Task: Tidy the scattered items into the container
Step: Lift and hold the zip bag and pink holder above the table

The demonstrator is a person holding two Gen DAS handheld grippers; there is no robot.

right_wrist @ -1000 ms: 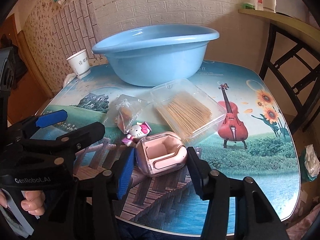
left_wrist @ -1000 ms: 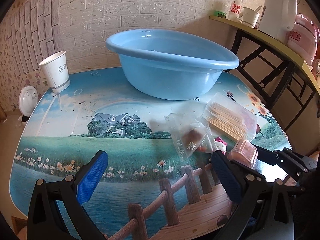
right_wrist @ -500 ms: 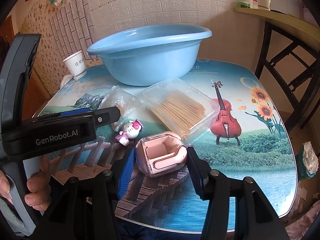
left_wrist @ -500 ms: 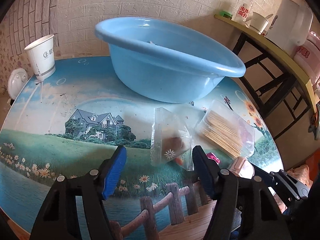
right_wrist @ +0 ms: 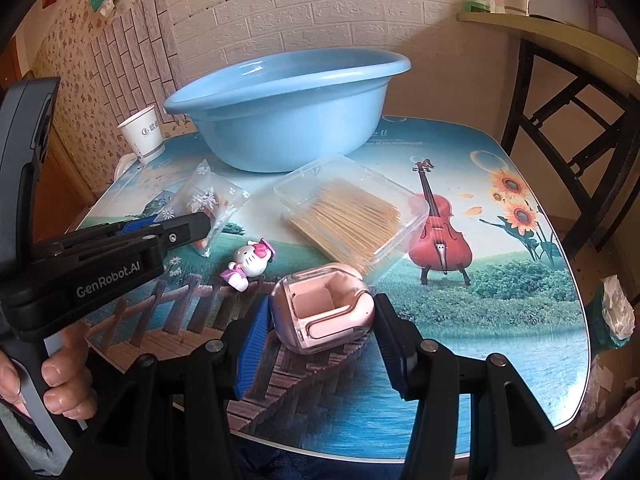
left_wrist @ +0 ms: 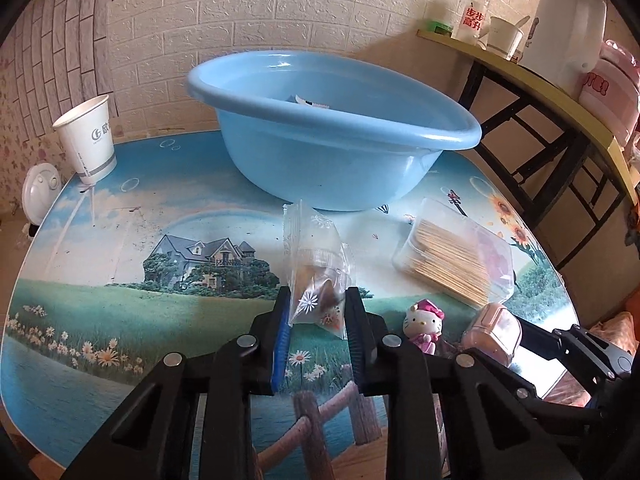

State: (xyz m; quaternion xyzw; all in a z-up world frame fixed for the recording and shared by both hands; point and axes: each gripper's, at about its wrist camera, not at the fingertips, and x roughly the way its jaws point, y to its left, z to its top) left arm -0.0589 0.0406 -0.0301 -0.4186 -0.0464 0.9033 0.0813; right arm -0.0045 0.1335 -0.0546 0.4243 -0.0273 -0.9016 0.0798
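The left claw [left_wrist: 318, 312] pinches the clear snack bag [left_wrist: 316, 276] just above the counter [left_wrist: 120, 240]. The right claw [right_wrist: 320, 320] grips the pink case [right_wrist: 324, 308]. Step in hand: pickup. Next move calls for lifting both over the blue basin's [left_wrist: 332, 120] rim.

basin [left_wrist: 332, 168] contents mostly hidden, bag [left_wrist: 316, 280] snack unclear
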